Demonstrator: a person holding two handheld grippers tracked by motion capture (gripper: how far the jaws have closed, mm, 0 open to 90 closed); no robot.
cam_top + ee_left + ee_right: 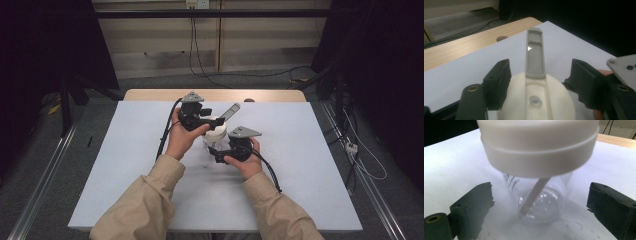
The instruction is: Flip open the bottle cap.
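A person in tan sleeves works two hand-held tongs around a clear glass jar [216, 144] capped with a wide white lid [215, 128] near the middle of the white-covered counter [125, 165].

The left tongs [212, 121] sit at lid height, their black jaws spread to either side of the lid; in the left gripper view [536, 82] the pads flank the cream-white lid [536, 100] with a visible gap on each side, not pressing it. A grey flip-up spout tab [535, 55] stands raised from a groove across the lid's top, directly ahead between those jaws, tilting away from the left tongs. In the high view the same tab [230, 111] juts up and outward just beyond the left tongs.

The right tongs [218, 150] sit lower, level with the jar's glass body. In the right gripper view [539, 202] their jaws stand apart, one on each side of the transparent jar [541, 200], clear of the glass on both sides. Inside the jar a pale straw [534, 195] slants down from under the lid [539, 150] to the jar's base, straight ahead between the right jaws. The jar rests on the counter, with faint dark scuffs on the surface just ahead of the right tongs.

The two tongs sit close together, left above and behind, right below and in front, with the jar between them.
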